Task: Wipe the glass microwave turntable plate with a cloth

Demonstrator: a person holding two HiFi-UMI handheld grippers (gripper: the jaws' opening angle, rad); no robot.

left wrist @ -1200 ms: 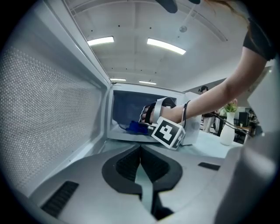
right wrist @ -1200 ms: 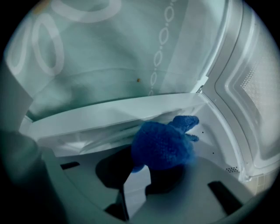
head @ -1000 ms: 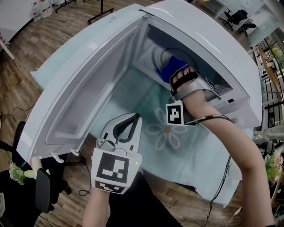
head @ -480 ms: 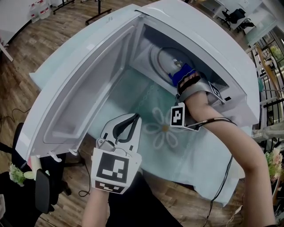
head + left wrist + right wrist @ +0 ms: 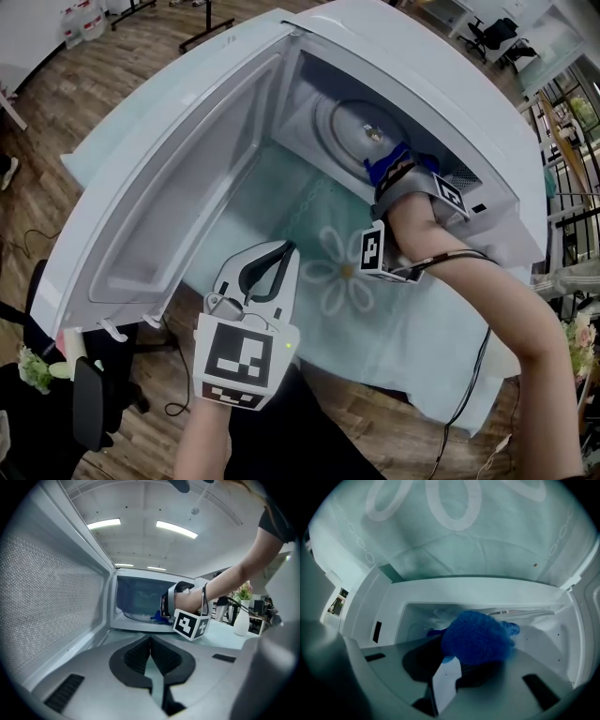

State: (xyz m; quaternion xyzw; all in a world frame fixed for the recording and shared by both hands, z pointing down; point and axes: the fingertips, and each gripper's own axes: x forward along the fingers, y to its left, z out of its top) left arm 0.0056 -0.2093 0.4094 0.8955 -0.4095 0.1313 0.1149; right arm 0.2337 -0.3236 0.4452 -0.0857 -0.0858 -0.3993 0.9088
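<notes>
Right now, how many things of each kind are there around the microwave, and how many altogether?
Microwave: 1
Glass turntable plate: 1
Blue cloth: 1
Flowered tablecloth: 1
Grippers: 2, the left gripper and the right gripper
Total: 6

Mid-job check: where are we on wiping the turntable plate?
Done: door open, right claw shut on the blue cloth. In hand: the cloth is at the near edge of the glass plate, most of it uncovered. Left: cleanliness can't be judged; probably more wiping, then pulling the cloth out. The left claw is shut, outside the microwave.
</notes>
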